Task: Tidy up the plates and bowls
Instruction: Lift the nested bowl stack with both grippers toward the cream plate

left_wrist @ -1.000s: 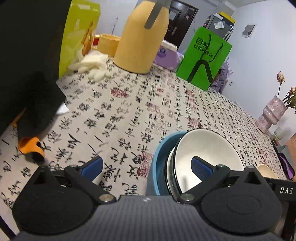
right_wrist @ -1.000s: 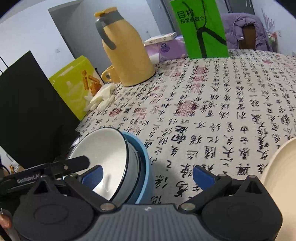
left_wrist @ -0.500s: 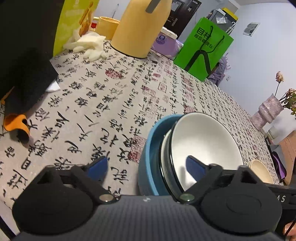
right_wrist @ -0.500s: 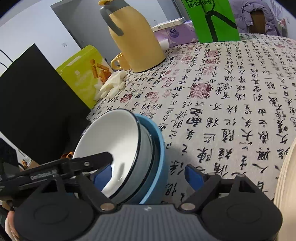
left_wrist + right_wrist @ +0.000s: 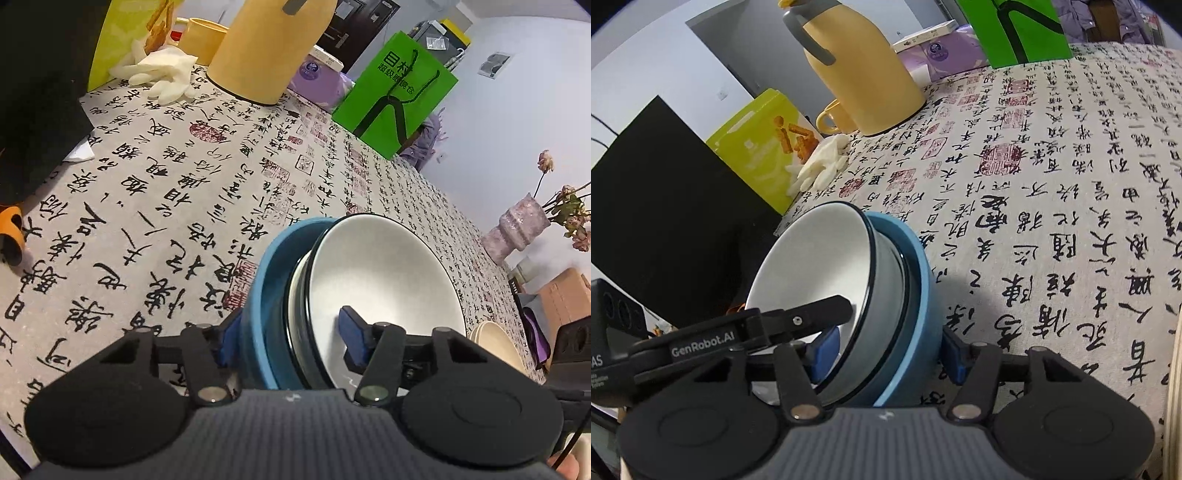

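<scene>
White bowl (image 5: 384, 273) with a dark rim, nested inside a blue bowl (image 5: 258, 295), the stack standing on the calligraphy-print tablecloth (image 5: 166, 177) near its front edge, seen low and central from both wrists. Also visible from the right wrist: white bowl (image 5: 812, 258), blue bowl (image 5: 919, 295), with at least one more pale rim between them. Left gripper (image 5: 291, 339) straddling the near wall of the stack, jaws just closed inward: one blue pad against the outside of the blue bowl, the other inside the white bowl, clamped across the nested walls. Right gripper (image 5: 890, 350) doing the same from the opposite side, jaws likewise just closed in, one pad inside the white bowl, the other against the blue bowl's outer wall, gripping the stack. Crossing the white bowl in the right view, a black finger of the left gripper marked "GenRobot.AI". Just beyond the stack in the left view, a cream bowl (image 5: 495, 343), apart from it. Farther back on the cloth: a yellow thermos jug (image 5: 860, 74), a yellow mug (image 5: 833, 118) beside it, a white glove (image 5: 159, 74), a lime snack box (image 5: 764, 144), a purple tissue pack (image 5: 942, 51) and a green paper bag (image 5: 395, 92). At the far right edge, a pink vase (image 5: 517, 229) with dried flowers. To the left, a black panel (image 5: 665, 206).
</scene>
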